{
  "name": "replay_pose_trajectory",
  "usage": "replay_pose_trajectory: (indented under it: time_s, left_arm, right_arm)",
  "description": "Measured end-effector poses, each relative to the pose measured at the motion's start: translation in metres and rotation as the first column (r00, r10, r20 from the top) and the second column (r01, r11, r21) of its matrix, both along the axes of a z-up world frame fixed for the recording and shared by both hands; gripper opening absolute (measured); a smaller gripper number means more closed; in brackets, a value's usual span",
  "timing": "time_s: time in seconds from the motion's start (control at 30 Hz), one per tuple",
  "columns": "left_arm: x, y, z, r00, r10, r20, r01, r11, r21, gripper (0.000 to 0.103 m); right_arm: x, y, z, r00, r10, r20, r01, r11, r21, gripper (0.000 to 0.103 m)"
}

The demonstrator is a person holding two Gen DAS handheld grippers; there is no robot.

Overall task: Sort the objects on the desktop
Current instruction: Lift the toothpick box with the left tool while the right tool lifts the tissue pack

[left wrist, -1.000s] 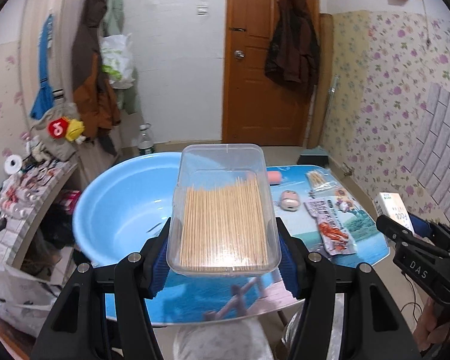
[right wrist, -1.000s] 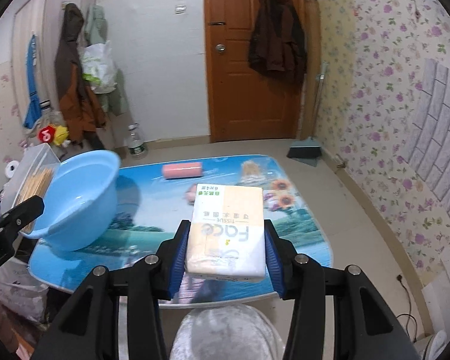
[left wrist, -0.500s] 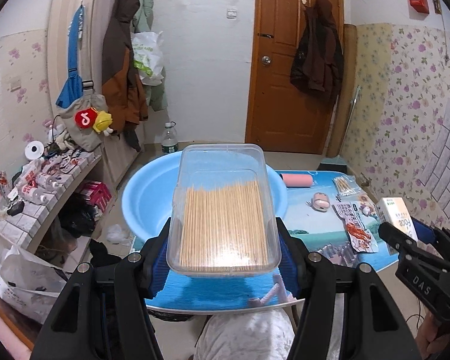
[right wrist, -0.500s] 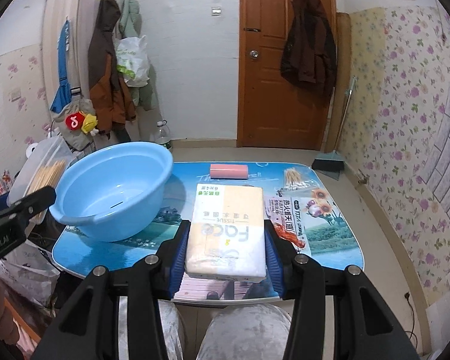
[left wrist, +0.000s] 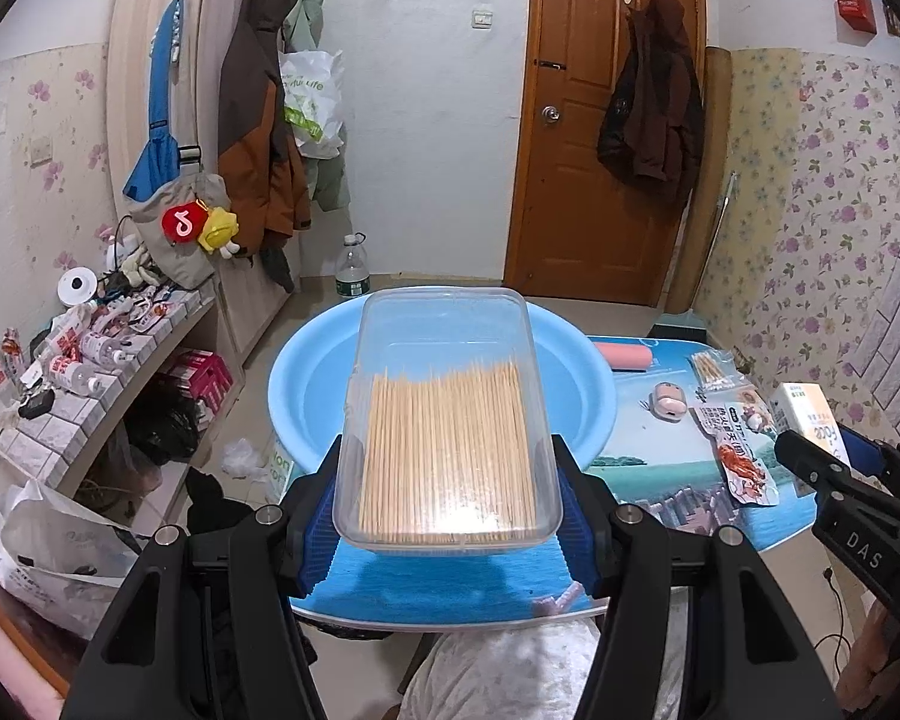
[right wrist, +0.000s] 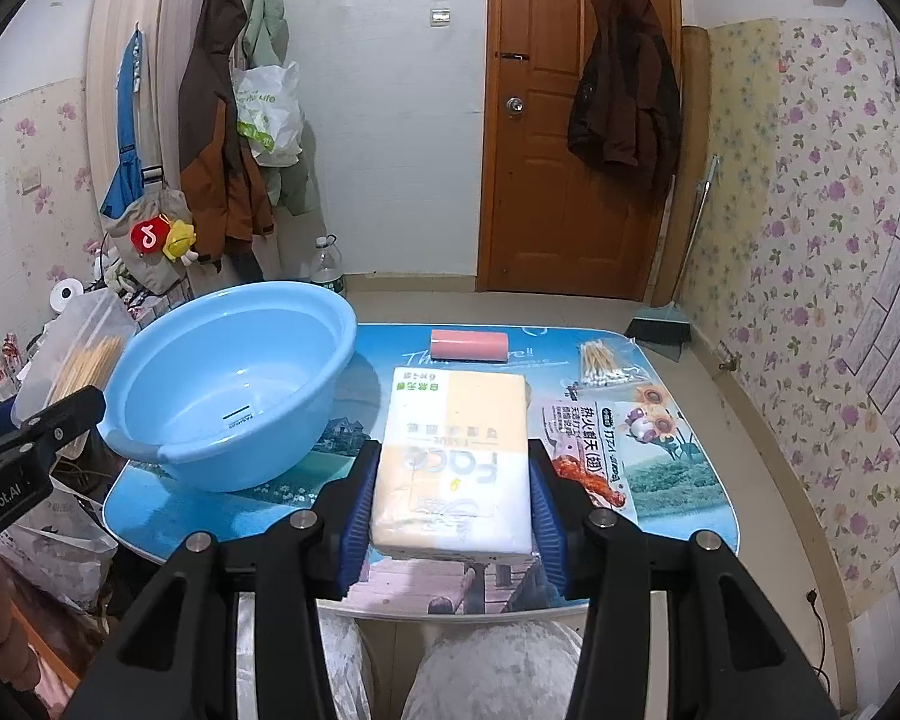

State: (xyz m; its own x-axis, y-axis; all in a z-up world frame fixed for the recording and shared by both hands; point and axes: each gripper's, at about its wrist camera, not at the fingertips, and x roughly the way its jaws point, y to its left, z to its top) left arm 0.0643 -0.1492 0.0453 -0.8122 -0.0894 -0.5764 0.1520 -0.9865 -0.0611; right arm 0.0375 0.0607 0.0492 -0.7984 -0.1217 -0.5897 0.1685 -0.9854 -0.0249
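Note:
My left gripper (left wrist: 447, 531) is shut on a clear plastic box of wooden sticks (left wrist: 447, 420), held above the near table edge in front of the light blue basin (left wrist: 576, 396). In the right wrist view, my right gripper (right wrist: 453, 525) is shut on a yellow and white tissue pack (right wrist: 456, 450), raised over the near middle of the table (right wrist: 660, 510). The basin (right wrist: 228, 384) stands on the table's left part and holds nothing. The box of sticks (right wrist: 78, 360) shows at the left edge of that view, the tissue pack (left wrist: 807, 414) at the right edge of the left wrist view.
On the table lie a pink roll (right wrist: 468, 345), a bag of cotton swabs (right wrist: 600, 357), a red snack packet (right wrist: 594, 450) and a small pink object (left wrist: 669, 399). A cluttered shelf (left wrist: 84, 354) stands left of the table. A person's knees (right wrist: 498, 666) sit below the near edge.
Both grippers have pulled back from the table with their loads: the basin and table look farther away, and the view has swung left, showing more of the shelf and coats.

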Motion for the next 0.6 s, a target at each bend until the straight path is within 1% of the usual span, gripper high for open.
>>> replay_pose_trajectory:
  time_s: [0.2, 0.43, 0.53, 0.6]
  left_arm:
    - [-0.012, -0.015, 0.005, 1.0, 0.016, 0.004, -0.016, 1.0, -0.004, 0.058]
    - [-0.026, -0.04, 0.022, 0.999, 0.045, -0.027, -0.046, 0.999, -0.021, 0.058]
    - [-0.03, -0.053, 0.027, 0.997, 0.07, -0.036, -0.071, 0.997, -0.032, 0.058]
    - [-0.033, -0.06, 0.028, 0.996, 0.082, -0.033, -0.083, 0.996, -0.042, 0.058]
  right_arm:
    - [-0.014, -0.012, 0.003, 1.0, 0.017, 0.01, -0.017, 1.0, 0.002, 0.047]
    - [-0.037, -0.039, 0.026, 0.998, 0.054, -0.028, -0.054, 0.998, -0.011, 0.047]
    - [-0.048, -0.055, 0.033, 0.996, 0.082, -0.043, -0.084, 0.996, -0.027, 0.047]
    - [-0.056, -0.066, 0.035, 0.994, 0.101, -0.037, -0.103, 0.993, -0.058, 0.047]
